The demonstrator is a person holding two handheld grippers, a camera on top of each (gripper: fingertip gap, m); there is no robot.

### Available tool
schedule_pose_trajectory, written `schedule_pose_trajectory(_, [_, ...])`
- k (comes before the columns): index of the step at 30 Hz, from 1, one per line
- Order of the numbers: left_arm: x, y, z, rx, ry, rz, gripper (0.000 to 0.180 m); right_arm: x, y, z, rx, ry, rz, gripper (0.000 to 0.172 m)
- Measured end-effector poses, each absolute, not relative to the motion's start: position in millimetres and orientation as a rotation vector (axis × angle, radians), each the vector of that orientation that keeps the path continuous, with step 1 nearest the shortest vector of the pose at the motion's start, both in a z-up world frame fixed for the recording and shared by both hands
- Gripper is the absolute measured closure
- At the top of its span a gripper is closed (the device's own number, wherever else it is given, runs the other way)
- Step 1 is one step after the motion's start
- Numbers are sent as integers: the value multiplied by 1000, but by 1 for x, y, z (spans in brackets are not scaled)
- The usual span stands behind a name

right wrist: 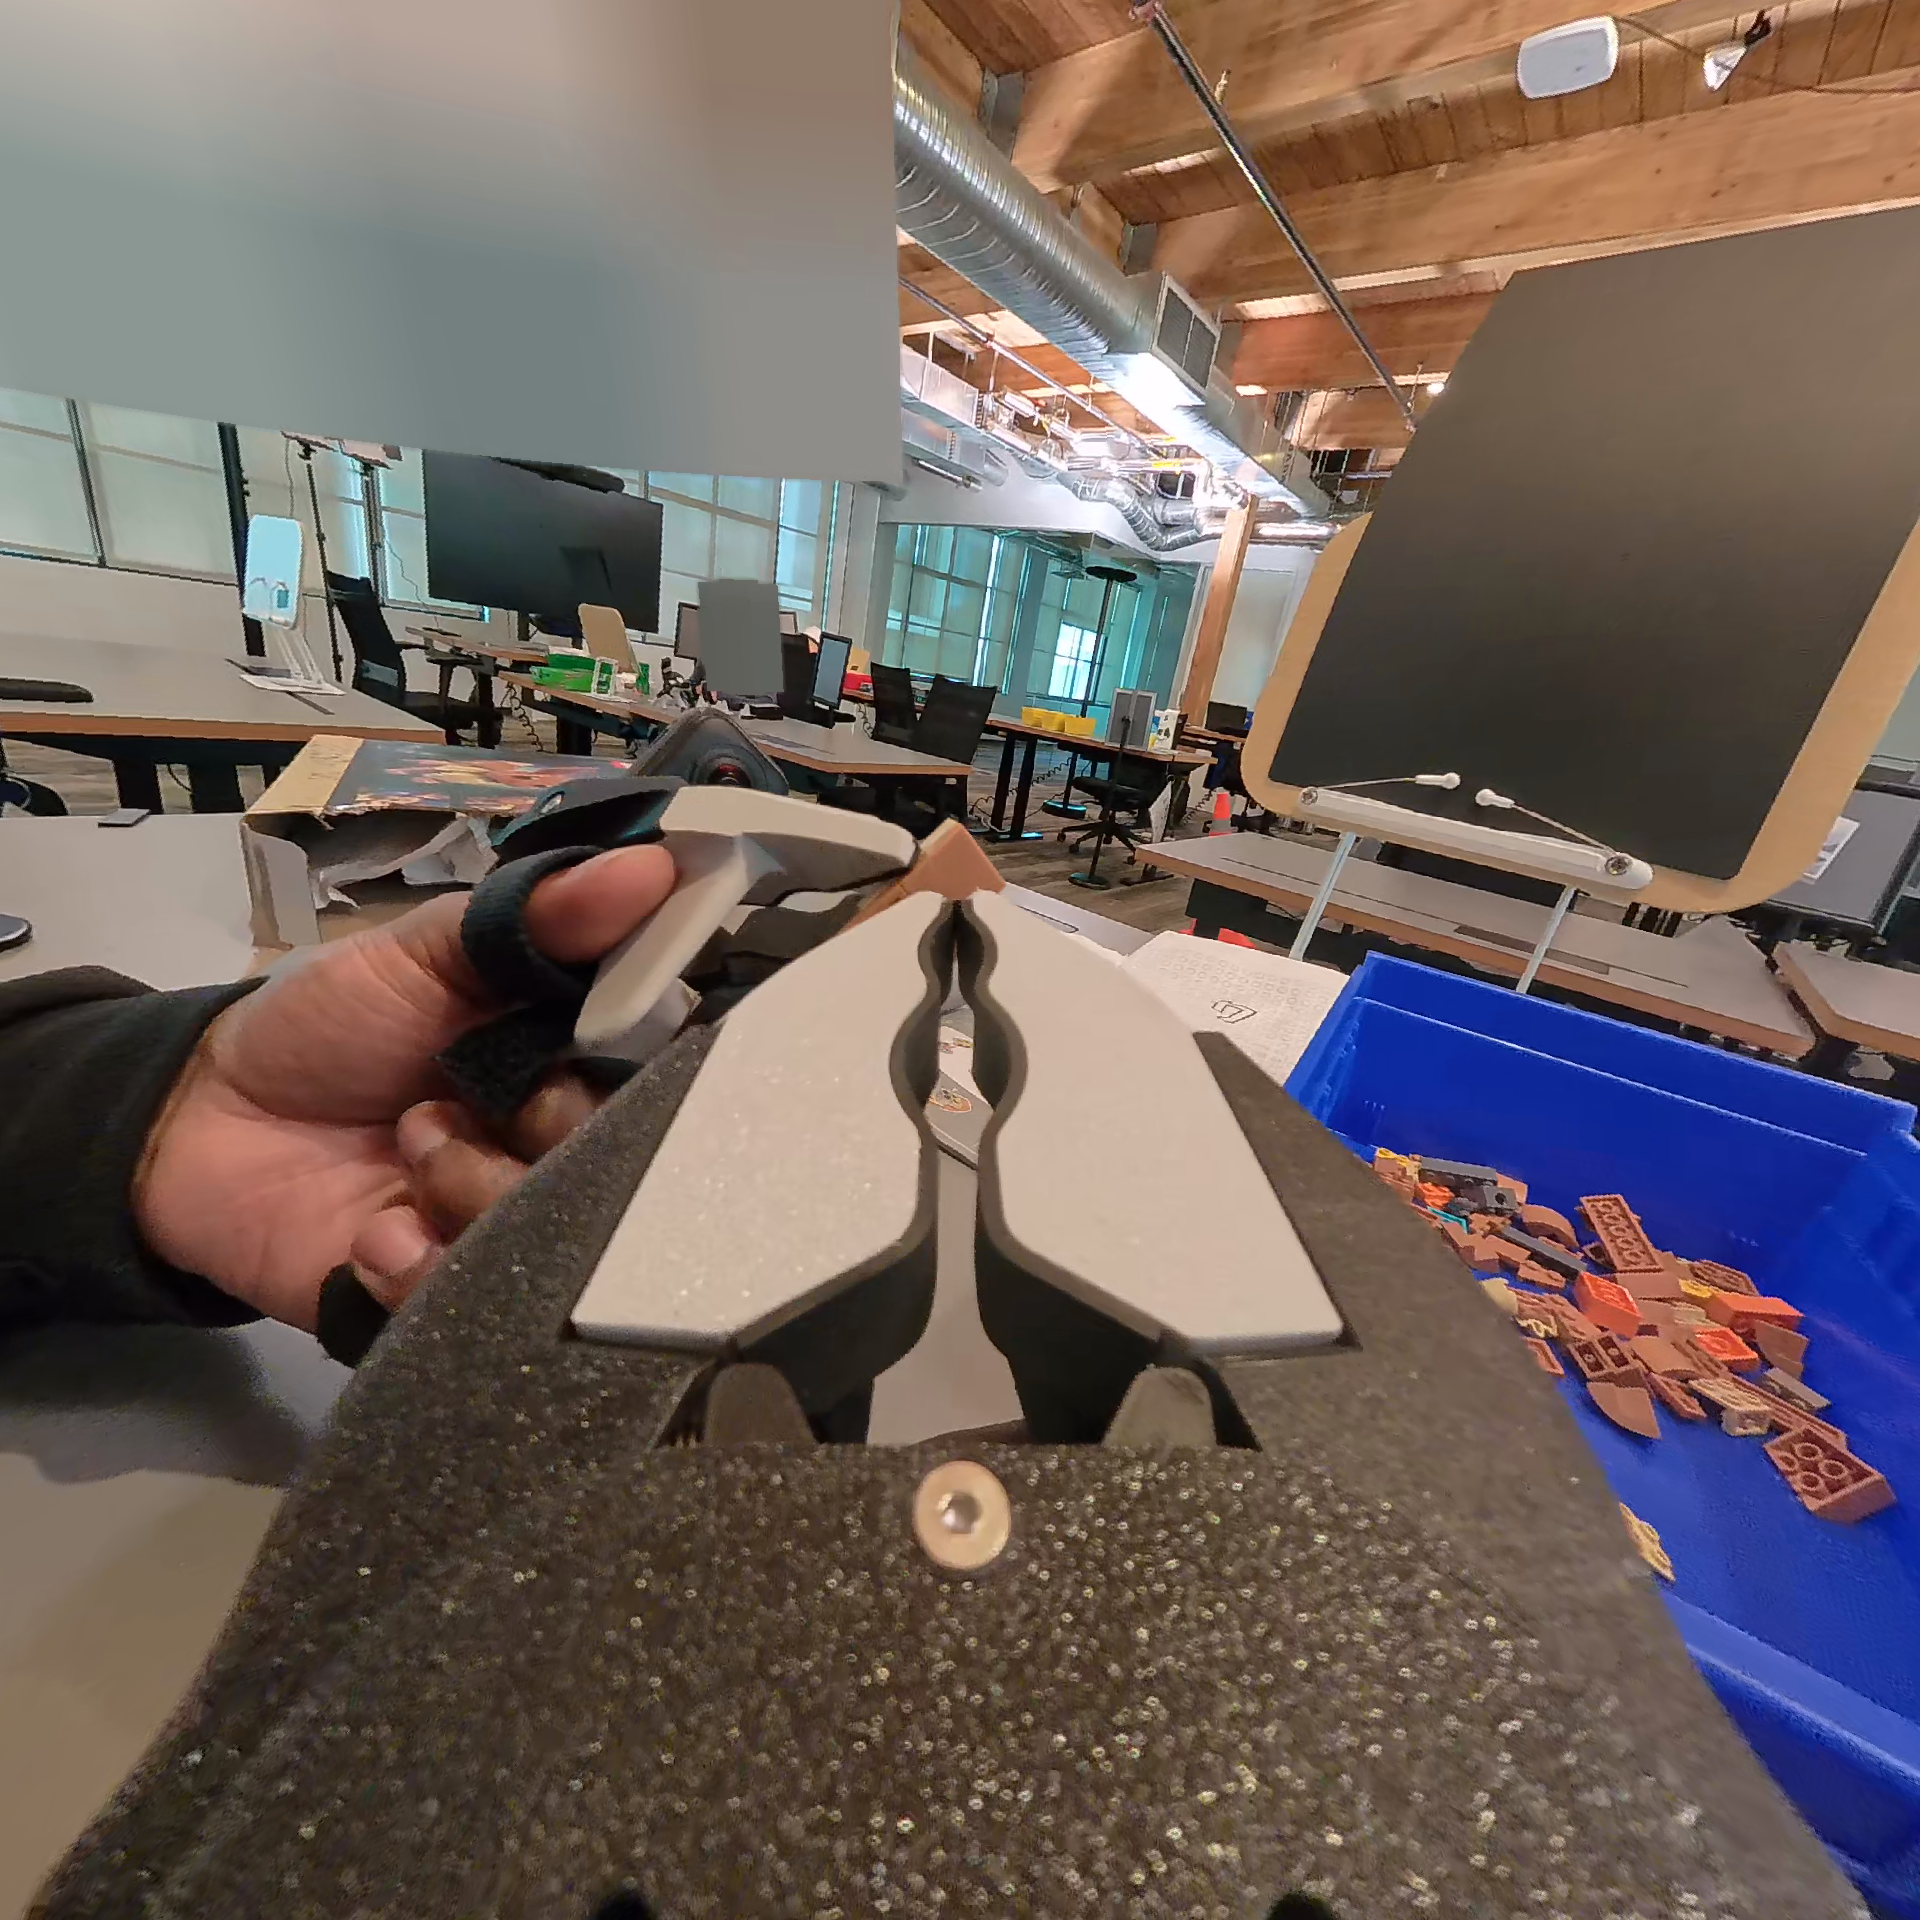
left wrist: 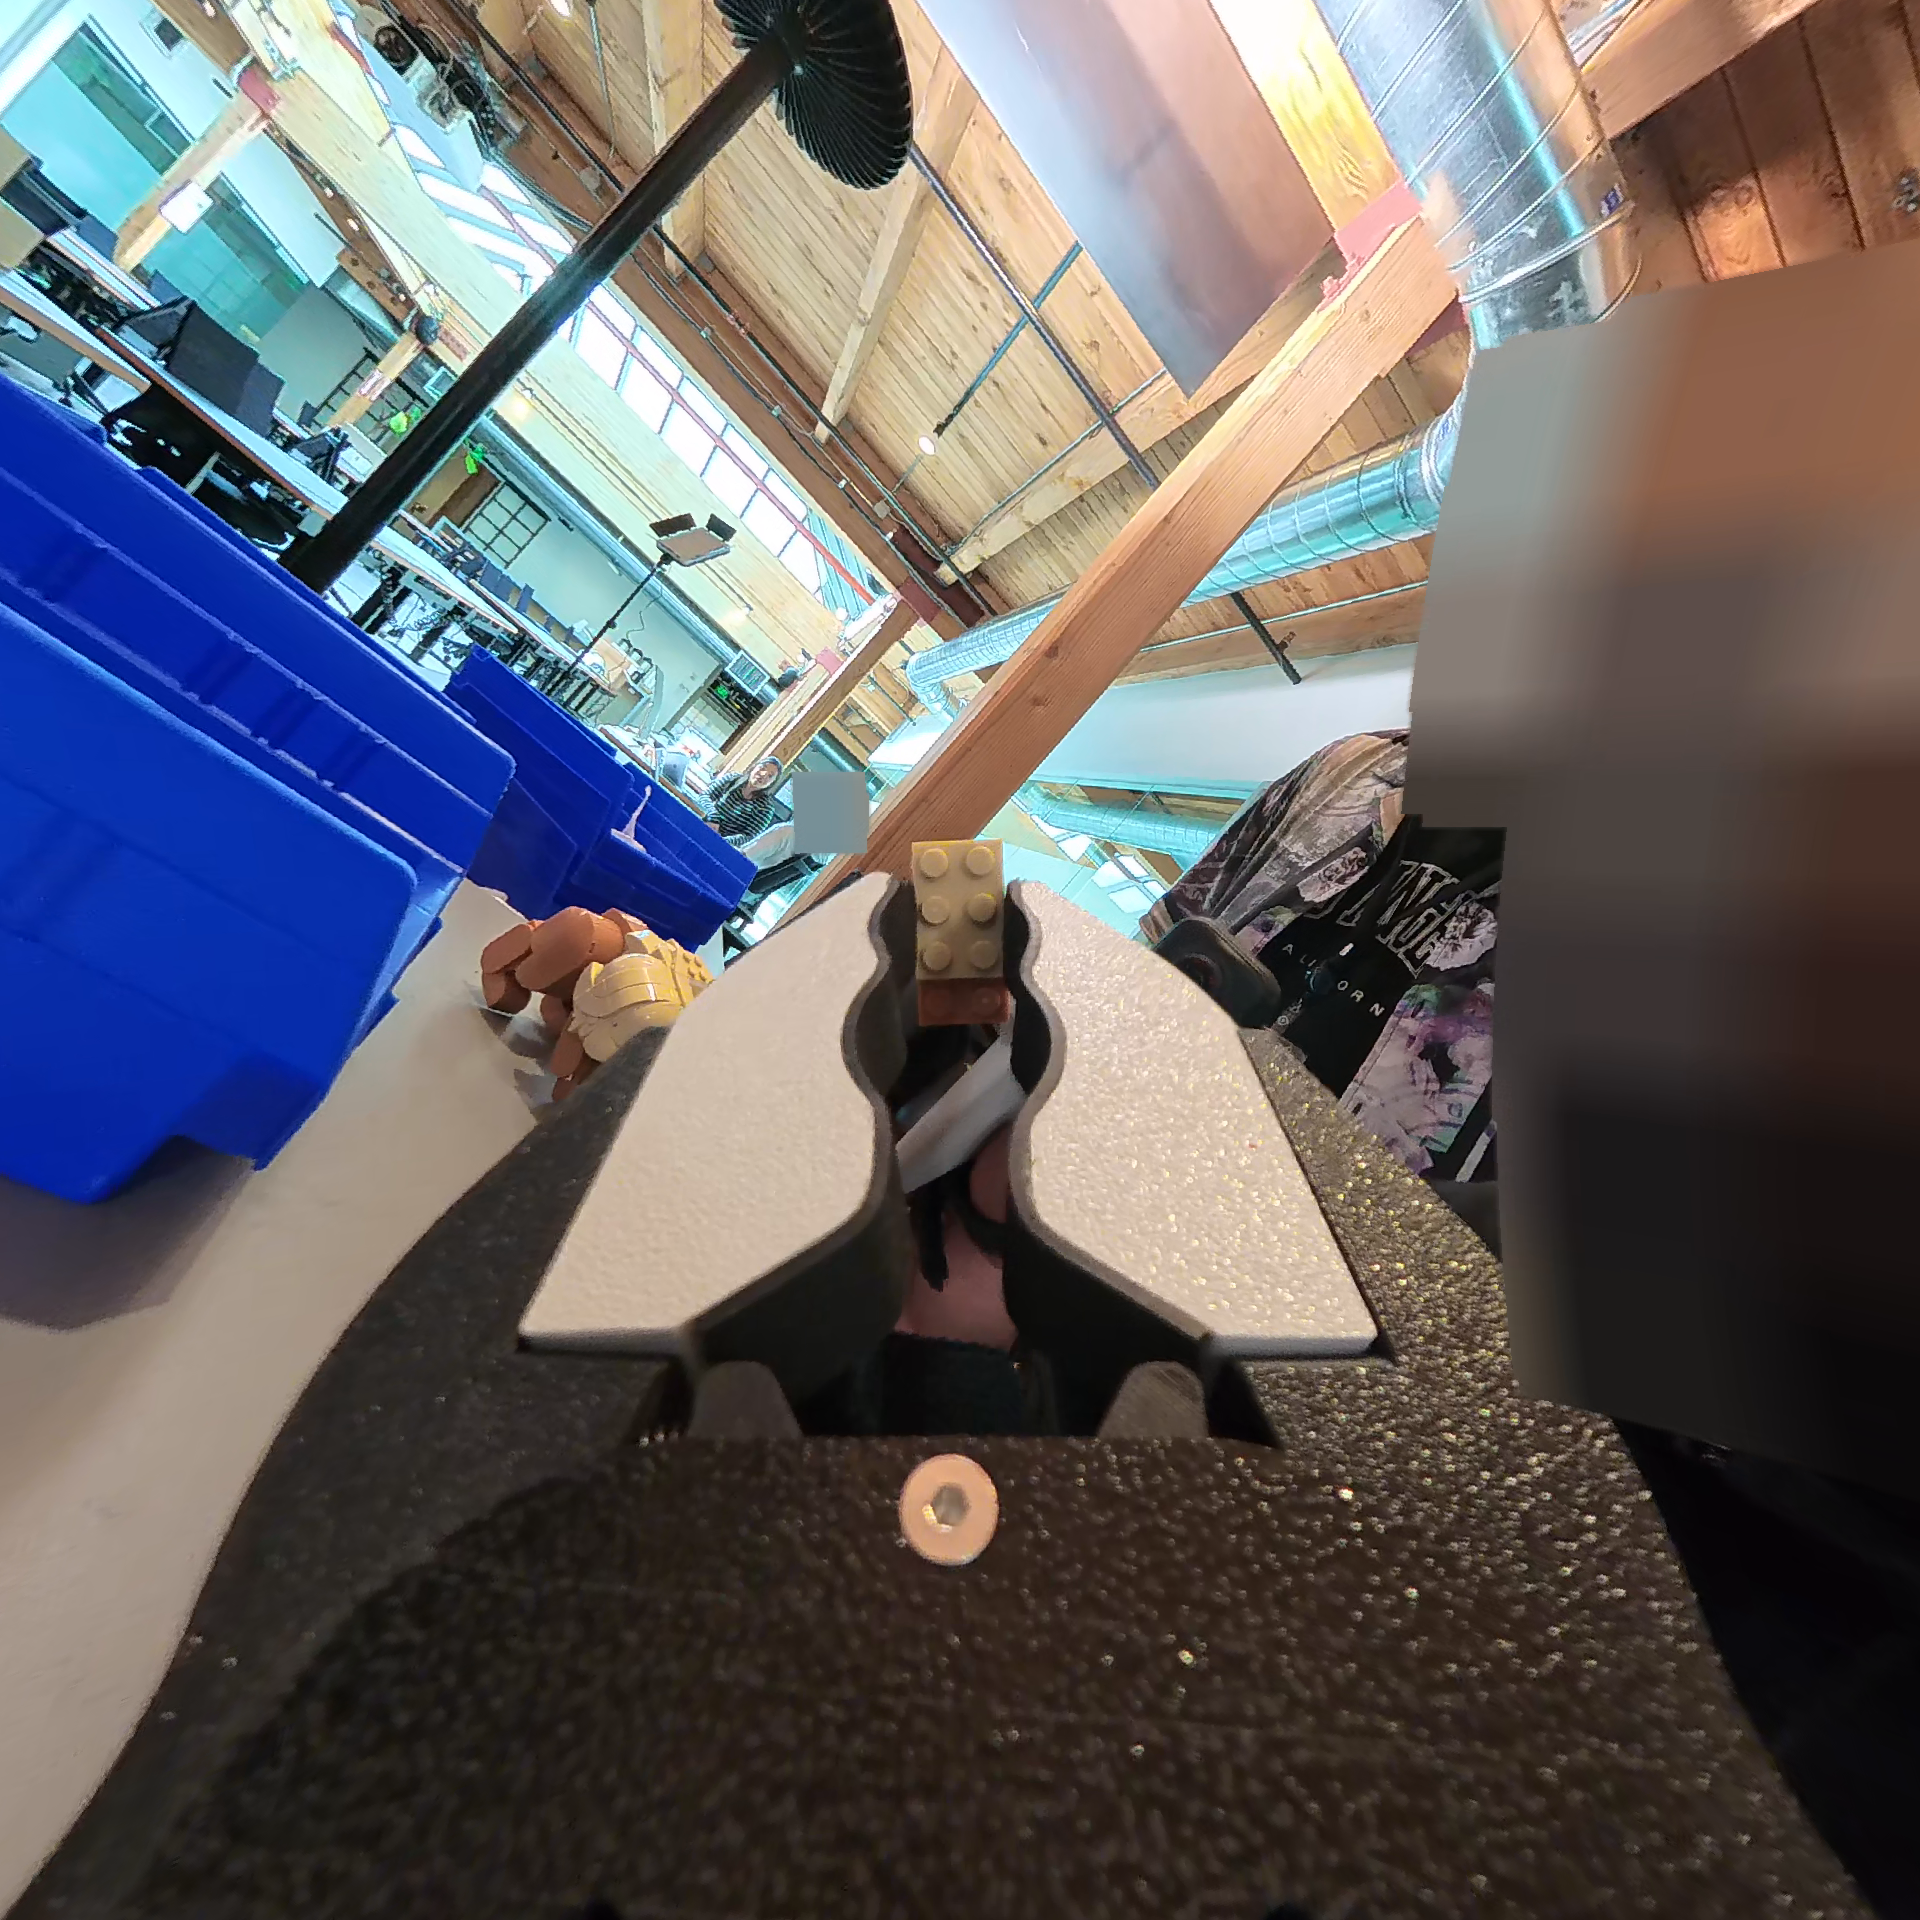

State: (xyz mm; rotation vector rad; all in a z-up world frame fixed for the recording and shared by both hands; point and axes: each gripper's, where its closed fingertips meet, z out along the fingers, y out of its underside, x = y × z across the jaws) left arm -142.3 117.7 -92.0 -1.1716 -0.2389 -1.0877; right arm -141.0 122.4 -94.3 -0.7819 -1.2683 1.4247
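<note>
**Open-plan office and workshop under a timber roof**

Rows of desks with office chairs and a big monitor fill the floor. Overhead run wooden beams and silver ducts. Blue bins of toy bricks sit on a worktable.

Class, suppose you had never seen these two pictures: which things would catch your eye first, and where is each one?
First, the tan studded brick with a brown piece beneath it, clamped between the fingers of the left hand-held gripper and poking past their tips. Next, the blue bin at lower right in the right wrist view, holding a heap of brown and orange bricks. The right hand-held gripper is shut, its tips meeting.
</note>
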Motion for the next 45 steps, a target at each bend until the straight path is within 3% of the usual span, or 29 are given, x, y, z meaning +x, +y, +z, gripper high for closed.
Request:
schedule_pose_trajectory(9, [-151,110,-88,-1158,-247,-1070,165,-142,122,-99,-790,-1299,1410,172])
schedule_pose_trajectory(17, [-188,84,-94,-1167,-313,-950,165,-149,108,-144,-890,-1537,1340,172])
schedule_pose_trajectory(31, [-151,92,-70,-1119,-190,-1050,164,-141,109,-72,-753,-1217,1557,172])
schedule_pose_trajectory(45, [-128,101,-58,-1044,-152,-1144,165,-133,114,-62,-741,-1139,1532,172])
